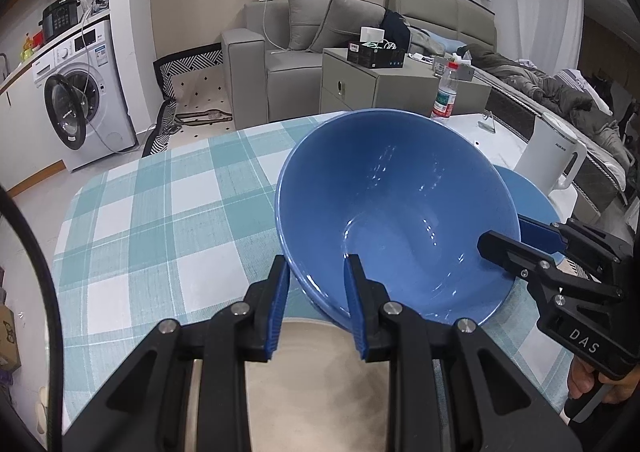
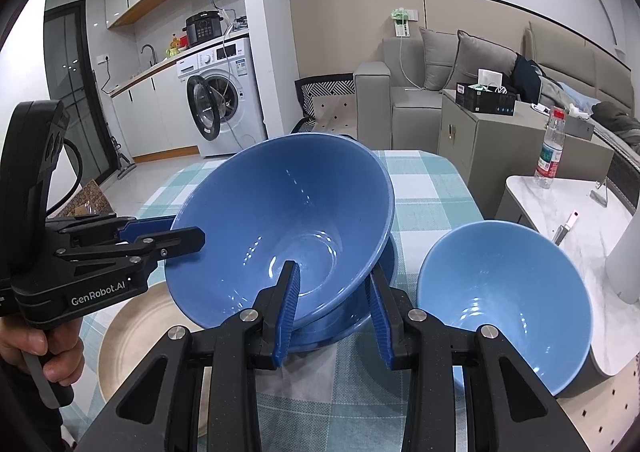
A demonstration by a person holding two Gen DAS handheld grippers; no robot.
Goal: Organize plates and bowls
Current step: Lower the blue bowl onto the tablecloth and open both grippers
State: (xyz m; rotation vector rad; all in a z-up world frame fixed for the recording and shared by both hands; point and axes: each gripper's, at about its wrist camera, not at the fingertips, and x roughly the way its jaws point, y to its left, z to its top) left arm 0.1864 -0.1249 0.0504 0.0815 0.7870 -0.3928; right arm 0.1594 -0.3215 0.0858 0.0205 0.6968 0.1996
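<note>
1. Washing machine (image 2: 224, 100) with its round door open stands at the far left of the room, under a counter carrying a black pressure cooker (image 2: 203, 28).
2. A beige plate (image 2: 132, 336) lies on the near left of the desk (image 1: 160, 220), which wears a teal and white checked cloth.
3. The left gripper (image 1: 318, 298), held in a person's hand (image 2: 48, 356), has its jaws closed on the near rim of a large blue bowl (image 2: 280, 220), one finger inside and one outside the wall.
4. The large blue bowl is tilted, its mouth facing the cameras, held above a blue plate (image 2: 332, 328) in the middle of the desk; whether its base touches the plate cannot be told.
5. The right gripper (image 2: 334, 300) has its jaws clamped on the opposite side of the same bowl's wall, again one finger inside and one outside.
6. A smaller, lighter blue bowl (image 2: 504, 304) sits just right of the blue plate, near the desk's right edge.
7. A white kettle (image 1: 554, 156) stands further right on a marble-topped side table (image 2: 580, 236).
8. A clear water bottle (image 2: 552, 150) with a red cap stands at the back of that side table.
</note>
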